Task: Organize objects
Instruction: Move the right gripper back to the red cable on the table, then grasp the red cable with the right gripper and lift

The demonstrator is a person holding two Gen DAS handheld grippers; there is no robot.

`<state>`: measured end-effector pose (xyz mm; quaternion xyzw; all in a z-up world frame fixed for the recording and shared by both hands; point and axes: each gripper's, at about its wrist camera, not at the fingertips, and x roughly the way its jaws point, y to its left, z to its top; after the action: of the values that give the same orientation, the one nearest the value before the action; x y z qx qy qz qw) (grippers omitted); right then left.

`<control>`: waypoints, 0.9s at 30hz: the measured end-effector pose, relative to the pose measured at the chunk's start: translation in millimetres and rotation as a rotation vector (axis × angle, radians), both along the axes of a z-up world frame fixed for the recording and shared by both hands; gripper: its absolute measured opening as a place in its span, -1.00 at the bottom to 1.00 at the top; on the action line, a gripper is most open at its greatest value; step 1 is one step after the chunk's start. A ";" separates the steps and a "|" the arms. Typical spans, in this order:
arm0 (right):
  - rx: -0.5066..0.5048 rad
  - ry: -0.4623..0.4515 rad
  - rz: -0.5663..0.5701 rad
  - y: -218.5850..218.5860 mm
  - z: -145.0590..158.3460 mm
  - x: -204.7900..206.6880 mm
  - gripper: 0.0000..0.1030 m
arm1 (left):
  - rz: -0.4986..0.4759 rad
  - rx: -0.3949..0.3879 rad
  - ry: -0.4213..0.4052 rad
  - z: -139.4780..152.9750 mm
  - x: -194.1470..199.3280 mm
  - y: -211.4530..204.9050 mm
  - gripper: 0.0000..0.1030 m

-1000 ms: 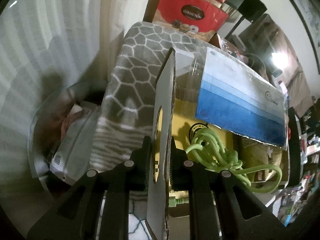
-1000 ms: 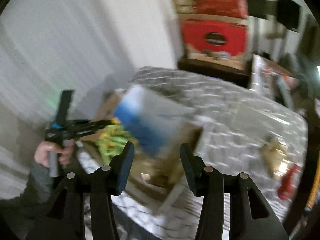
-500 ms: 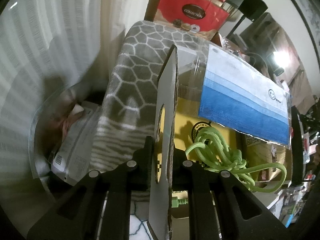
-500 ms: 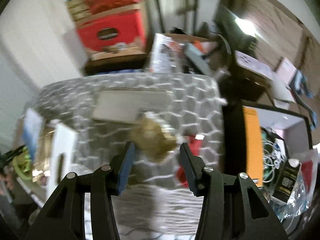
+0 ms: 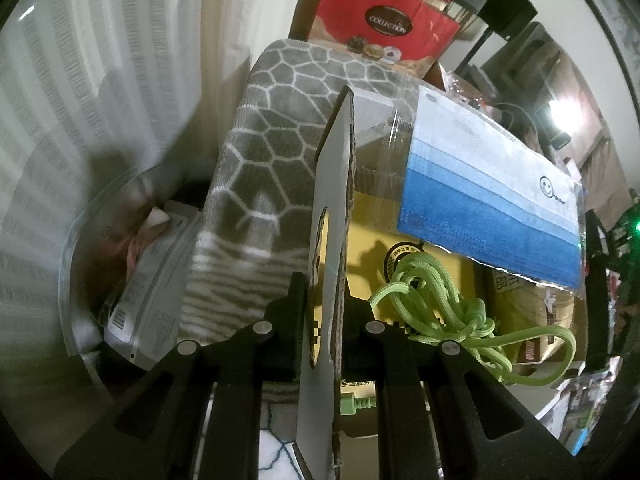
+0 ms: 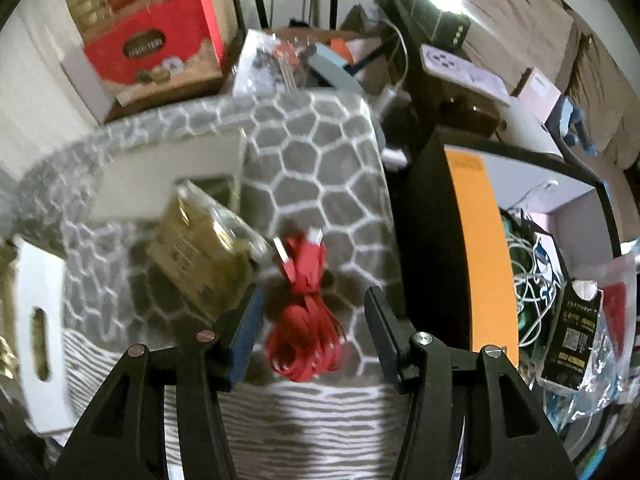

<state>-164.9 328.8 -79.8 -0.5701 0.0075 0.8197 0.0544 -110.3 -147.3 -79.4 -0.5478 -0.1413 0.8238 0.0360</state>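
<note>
My left gripper (image 5: 324,316) is shut on the upright side flap (image 5: 334,216) of a cardboard box. Inside that box lie a green cord bundle (image 5: 440,312), a yellow package (image 5: 380,256) and a blue-and-white mask pack (image 5: 492,208) that leans over them. My right gripper (image 6: 312,320) hangs over the grey honeycomb blanket (image 6: 320,168), its jaws opening, with a red cable bundle (image 6: 304,312) lying on the blanket between the fingers and no pad touching it. A gold packet (image 6: 204,244) lies just left of the cable. The box's white flap (image 6: 36,308) shows at the left edge.
A red gift box (image 6: 156,44) stands behind the blanket. Right of the blanket is a black bin with an orange folder (image 6: 484,248) and white cables (image 6: 532,280). A clear tub (image 5: 132,272) with papers sits left of the blanket's edge. Clutter fills the back right.
The right gripper swung from the box across the blanket and down over the red cable bundle. The left gripper kept its hold on the box flap and stayed put.
</note>
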 end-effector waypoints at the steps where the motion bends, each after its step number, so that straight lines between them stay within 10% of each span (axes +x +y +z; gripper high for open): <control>1: 0.013 -0.013 0.003 -0.6 -4.7 0.2 0.03 | -0.001 0.000 0.000 0.1 0.1 0.0 -0.77; 3: 0.007 -0.037 0.017 -1.1 -14.0 1.8 -0.44 | -0.001 0.002 0.000 0.2 0.1 0.1 -0.77; 6: -0.017 -0.017 0.023 -1.1 -14.1 6.1 -0.51 | -0.002 0.000 0.000 0.2 0.1 0.4 -0.77; 17: -0.062 0.117 0.033 -12.3 55.2 27.5 -0.53 | 0.007 0.018 0.010 3.6 1.9 -1.1 -0.77; 27: -0.212 0.213 0.443 -166.5 121.2 45.0 -0.53 | 0.012 0.039 0.016 8.3 2.9 -5.6 -0.77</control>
<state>-119.9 162.4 41.4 -0.4707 -0.0257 0.8617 -0.1875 -107.5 -152.8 -71.1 -0.5393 -0.1603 0.8256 0.0430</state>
